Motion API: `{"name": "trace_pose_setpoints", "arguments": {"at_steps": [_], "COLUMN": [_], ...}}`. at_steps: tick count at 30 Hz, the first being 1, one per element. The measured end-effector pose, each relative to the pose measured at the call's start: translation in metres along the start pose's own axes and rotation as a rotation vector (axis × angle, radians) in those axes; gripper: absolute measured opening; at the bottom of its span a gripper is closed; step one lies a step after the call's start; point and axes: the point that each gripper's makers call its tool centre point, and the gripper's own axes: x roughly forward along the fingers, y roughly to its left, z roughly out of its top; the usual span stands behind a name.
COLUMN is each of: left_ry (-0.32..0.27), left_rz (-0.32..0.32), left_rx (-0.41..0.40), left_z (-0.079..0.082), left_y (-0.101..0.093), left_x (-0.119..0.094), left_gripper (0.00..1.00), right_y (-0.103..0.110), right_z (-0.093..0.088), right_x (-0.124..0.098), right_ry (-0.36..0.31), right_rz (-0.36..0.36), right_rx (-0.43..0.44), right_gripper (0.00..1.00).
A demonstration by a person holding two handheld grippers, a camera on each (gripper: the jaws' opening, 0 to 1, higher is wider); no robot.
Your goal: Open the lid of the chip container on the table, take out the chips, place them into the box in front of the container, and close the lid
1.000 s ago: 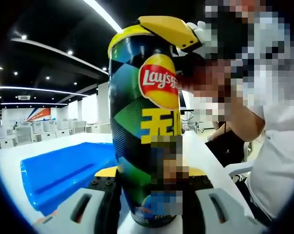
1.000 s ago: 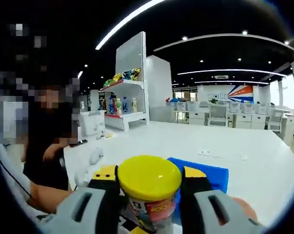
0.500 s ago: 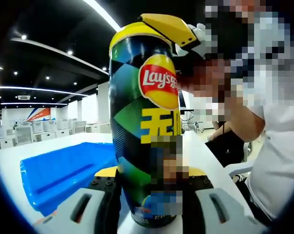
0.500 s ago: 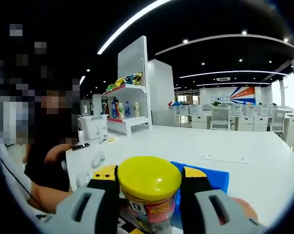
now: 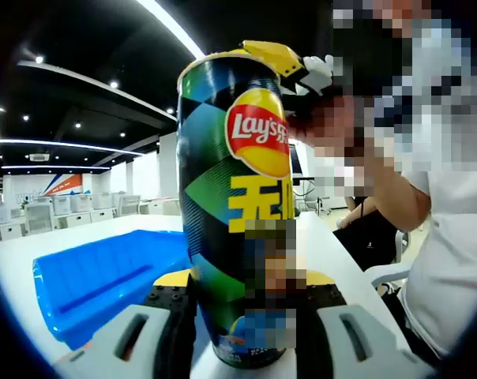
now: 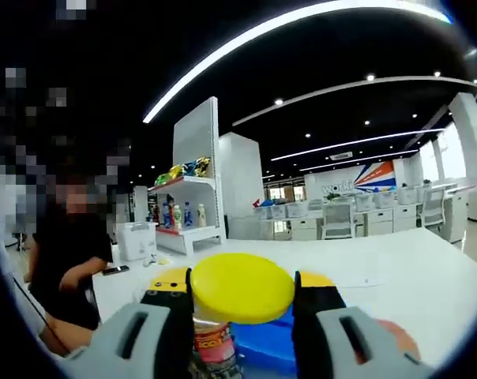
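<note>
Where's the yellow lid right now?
In the right gripper view the yellow lid sits between the right hand-held gripper's jaws, tilted just above the chip can, with the blue box behind it.

Our left gripper (image 5: 242, 320) clamps the can (image 5: 234, 205) low down; our right gripper (image 6: 242, 316) pinches the yellow lid (image 6: 242, 287), lifted off.

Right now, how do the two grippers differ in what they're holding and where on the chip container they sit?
The left gripper is shut on the chip container low on its body, near the base; the right gripper is shut on the yellow lid at the top. The container stands upright on the table, while the lid looks tilted and lifted off the rim. Both have yellow-tipped jaws, closed.
</note>
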Motion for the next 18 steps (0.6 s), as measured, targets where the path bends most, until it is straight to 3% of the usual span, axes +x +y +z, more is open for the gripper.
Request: {"name": "trace_pose_setpoints", "arguments": {"at_steps": [4,8,14,18], "left_ry": [-0.002,-0.001,0.000,0.001], "left_rz": [-0.001,-0.001,0.000,0.001], "left_rx": [-0.002,-0.002,-0.002,-0.001], "left_z": [0.000,0.000,0.000,0.000], "left_y": [0.000,-0.001,-0.001,-0.001], "left_x": [0.000,0.000,0.001,0.001], "left_gripper": [0.48,0.48,0.48,0.48], "right_y": [-0.024,-0.051,-0.084,-0.111], "right_z": [-0.001,-0.017,-0.061,-0.101], "right_x": [-0.011,-0.020,-0.035,-0.050], "right_ry": [-0.004,0.017,0.088,0.133], "right_rz": [-0.048,-0.117,-0.197,-0.248], "right_rx": [0.014,-0.009,-0.033,-0.053], "right_gripper": [0.46,0.47,0.47,0.47]}}
